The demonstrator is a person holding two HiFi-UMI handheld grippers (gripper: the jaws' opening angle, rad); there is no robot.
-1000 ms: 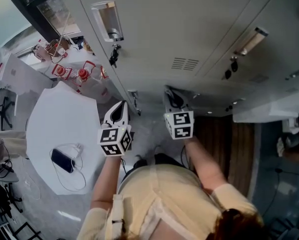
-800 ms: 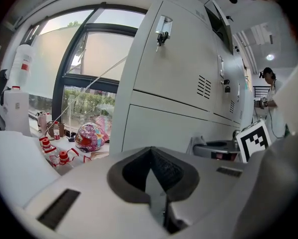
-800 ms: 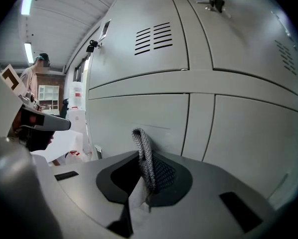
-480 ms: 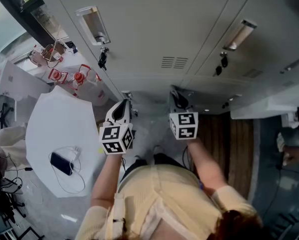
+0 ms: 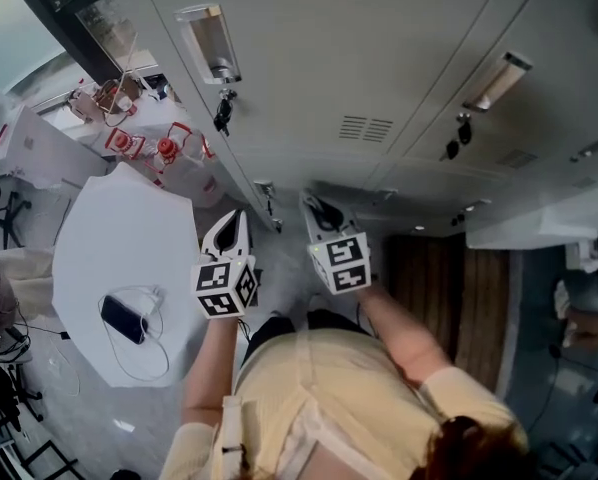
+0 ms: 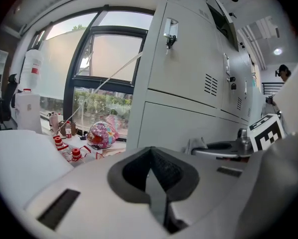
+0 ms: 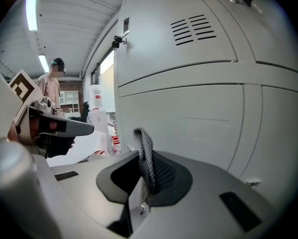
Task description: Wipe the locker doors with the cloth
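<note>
Across the upper frame stand grey locker doors (image 5: 379, 68). At centre, the right tongs (image 5: 317, 206) pinch a thin cloth (image 7: 145, 156) fold near the doors; the left tongs (image 5: 236, 218) are closed, empty. Little cloth protrudes, so bare tongs may scrape paint.

Person wearing a pale yellow top (image 5: 319, 398)
White left gripper (image 5: 233, 222) and right gripper (image 5: 316, 206) are bearing black-and-white marker cubes (image 5: 227, 288).

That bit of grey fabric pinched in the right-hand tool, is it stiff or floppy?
Probably floppy: the cloth shows as a thin woven fold bent over above the right hand-held gripper. Likely light: a small pinch holds it. Pressed on the locker door, it should flatten.
</note>
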